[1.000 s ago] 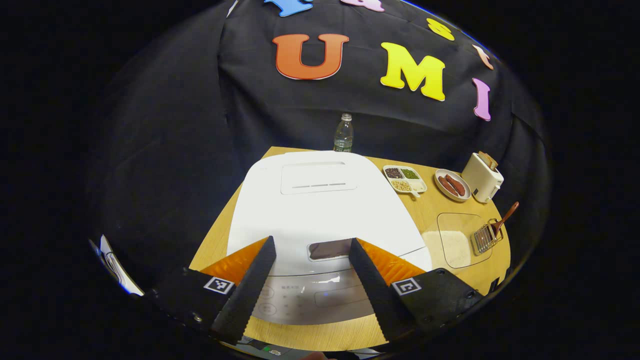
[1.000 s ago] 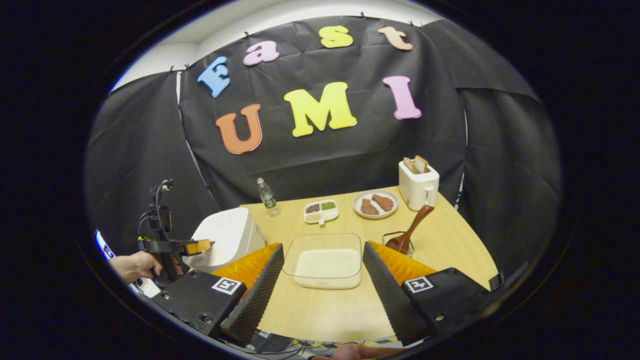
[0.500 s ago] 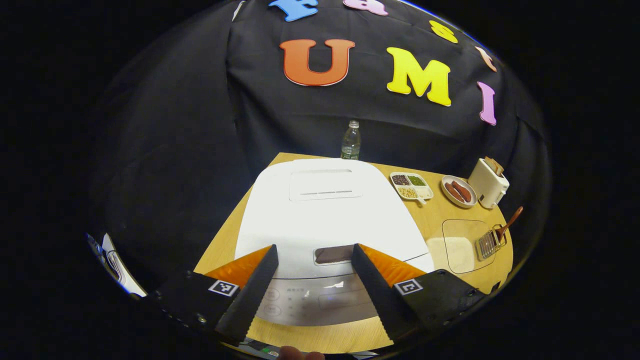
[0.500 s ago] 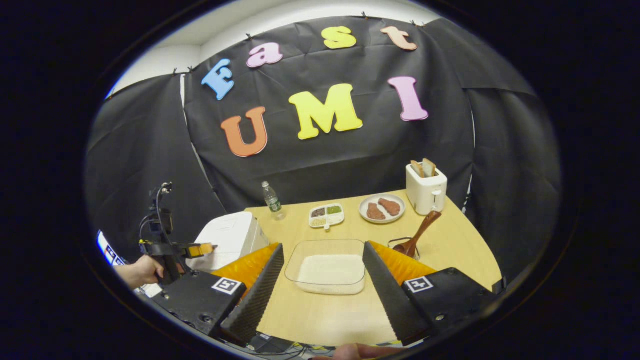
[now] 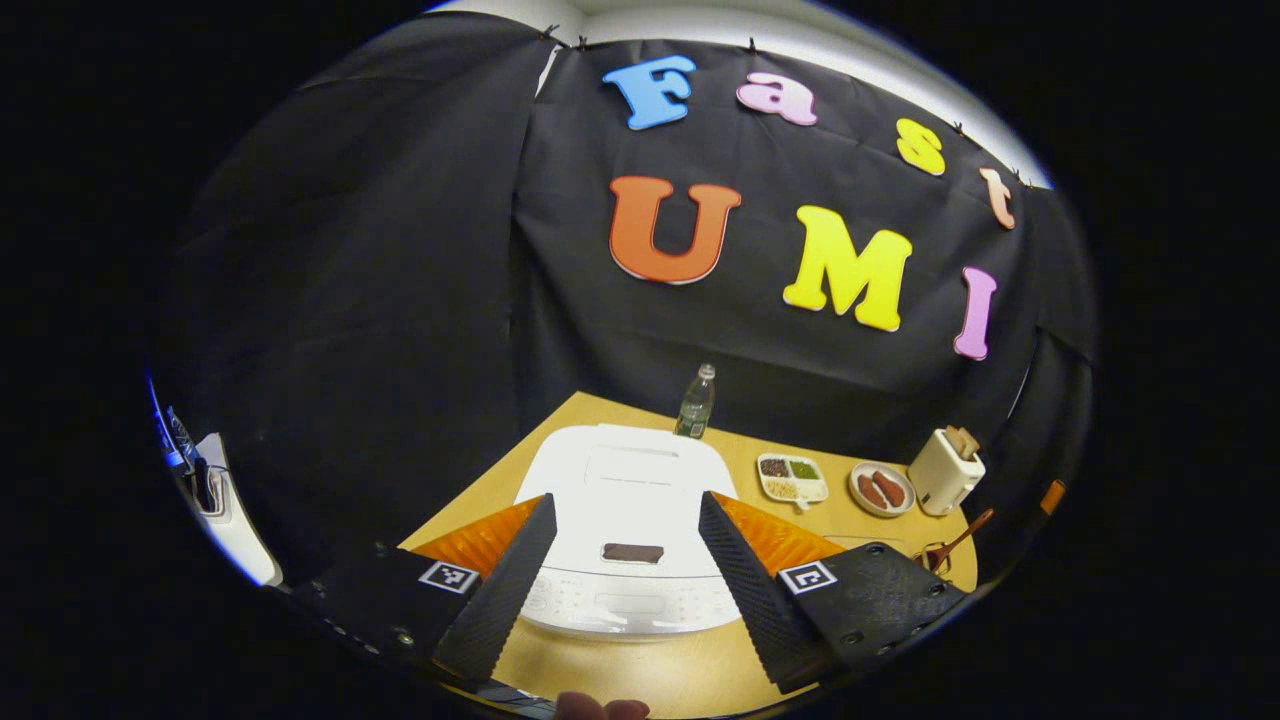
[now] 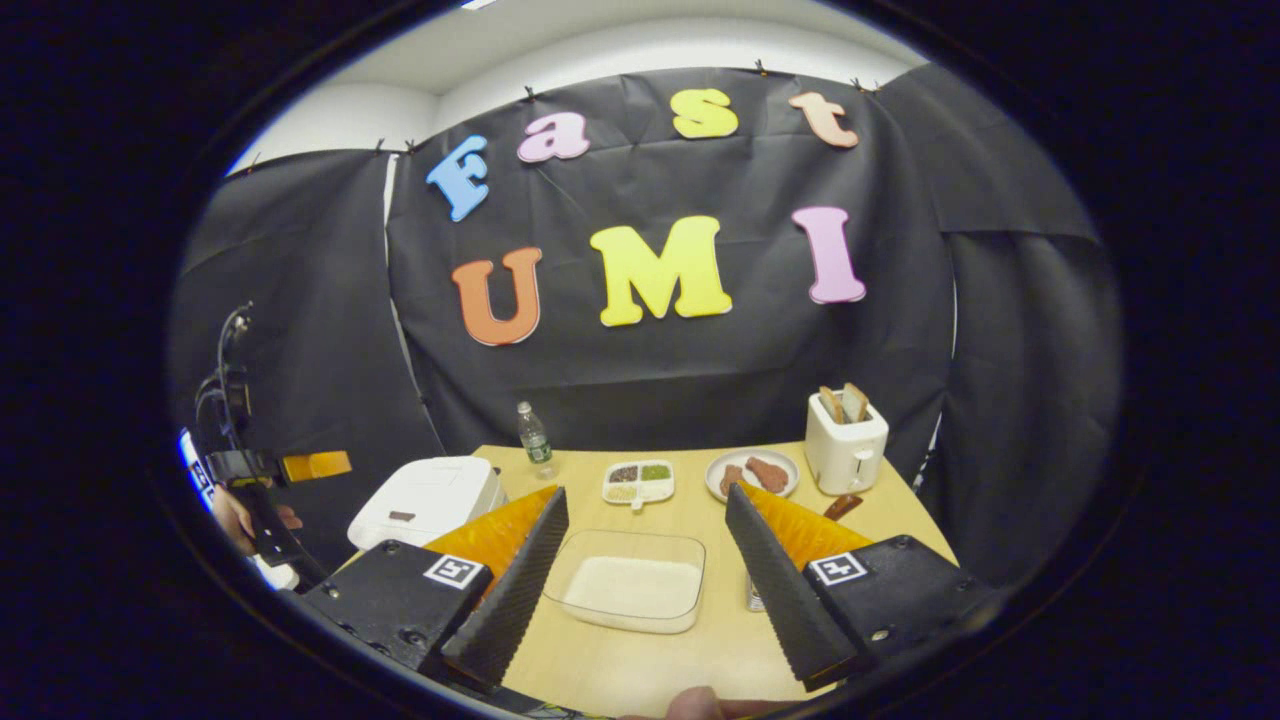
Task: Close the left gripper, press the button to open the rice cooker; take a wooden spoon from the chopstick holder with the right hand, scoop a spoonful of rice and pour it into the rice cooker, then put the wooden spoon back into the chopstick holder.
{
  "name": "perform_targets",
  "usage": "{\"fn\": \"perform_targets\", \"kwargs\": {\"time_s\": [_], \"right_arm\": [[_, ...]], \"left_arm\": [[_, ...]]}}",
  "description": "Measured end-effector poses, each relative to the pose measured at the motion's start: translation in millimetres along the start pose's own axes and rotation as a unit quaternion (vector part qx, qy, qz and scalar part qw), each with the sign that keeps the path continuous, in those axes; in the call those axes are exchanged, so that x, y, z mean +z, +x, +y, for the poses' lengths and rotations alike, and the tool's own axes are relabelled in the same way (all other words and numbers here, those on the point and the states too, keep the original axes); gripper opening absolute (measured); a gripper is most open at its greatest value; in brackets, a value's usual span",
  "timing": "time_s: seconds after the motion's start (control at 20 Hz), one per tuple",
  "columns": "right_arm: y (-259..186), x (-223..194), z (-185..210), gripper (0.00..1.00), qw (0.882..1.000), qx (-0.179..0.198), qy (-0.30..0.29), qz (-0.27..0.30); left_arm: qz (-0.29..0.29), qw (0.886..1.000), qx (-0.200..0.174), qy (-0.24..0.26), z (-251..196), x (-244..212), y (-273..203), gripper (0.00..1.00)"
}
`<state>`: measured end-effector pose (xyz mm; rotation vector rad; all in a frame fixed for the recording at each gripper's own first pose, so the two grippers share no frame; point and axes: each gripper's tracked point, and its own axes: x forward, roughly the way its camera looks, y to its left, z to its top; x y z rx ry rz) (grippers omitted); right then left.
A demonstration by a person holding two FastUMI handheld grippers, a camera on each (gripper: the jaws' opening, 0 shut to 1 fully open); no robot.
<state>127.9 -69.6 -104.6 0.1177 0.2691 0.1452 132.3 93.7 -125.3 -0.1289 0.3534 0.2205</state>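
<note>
The white rice cooker (image 5: 625, 480) stands at the table's near left, lid down, with a dark button (image 5: 632, 552) on its front. My left gripper (image 5: 625, 498) hovers open, back from the cooker, touching nothing. In the right gripper view the cooker (image 6: 425, 498) is at the left, and a hand (image 6: 240, 515) holds the left gripper (image 6: 315, 465) above and left of it. My right gripper (image 6: 646, 492) is open over the glass dish of rice (image 6: 630, 590). The wooden spoon (image 5: 960, 535) leans in the wire chopstick holder (image 5: 935, 555); its handle (image 6: 842, 506) shows behind my right finger.
Along the back of the wooden table (image 6: 720, 650) stand a water bottle (image 6: 535, 440), a compartment dish of grains (image 6: 638, 481), a plate of sausages (image 6: 750, 473) and a white toaster (image 6: 845, 440) with bread. Black cloth walls the booth.
Both grippers have drawn back and up from the table, so everything looks smaller. The left gripper has moved away from the cooker's front. Both stay open.
</note>
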Motion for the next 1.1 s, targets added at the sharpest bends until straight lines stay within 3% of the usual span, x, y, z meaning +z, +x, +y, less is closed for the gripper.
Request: {"fn": "perform_targets", "kwargs": {"time_s": [0.25, 0.65, 0.85, 1.1], "right_arm": [[-61, 22, 43, 1.00, 0.999, 0.002, -0.011, -0.051], [-185, 11, 88, 0.99, 0.996, -0.018, -0.016, -0.085], [-230, 6, 100, 1.00, 0.995, -0.029, -0.024, -0.091], [-256, 6, 113, 1.00, 0.994, -0.026, -0.034, -0.100]], "left_arm": [[-0.047, 0.999, -0.027, -0.008, -12, 37, -95, 0.94], [-0.089, 0.994, -0.065, -0.003, -8, 21, -231, 0.95], [-0.118, 0.990, -0.082, 0.008, -15, 19, -280, 0.95], [-0.123, 0.988, -0.097, 0.000, -24, 6, -318, 0.95]]}}
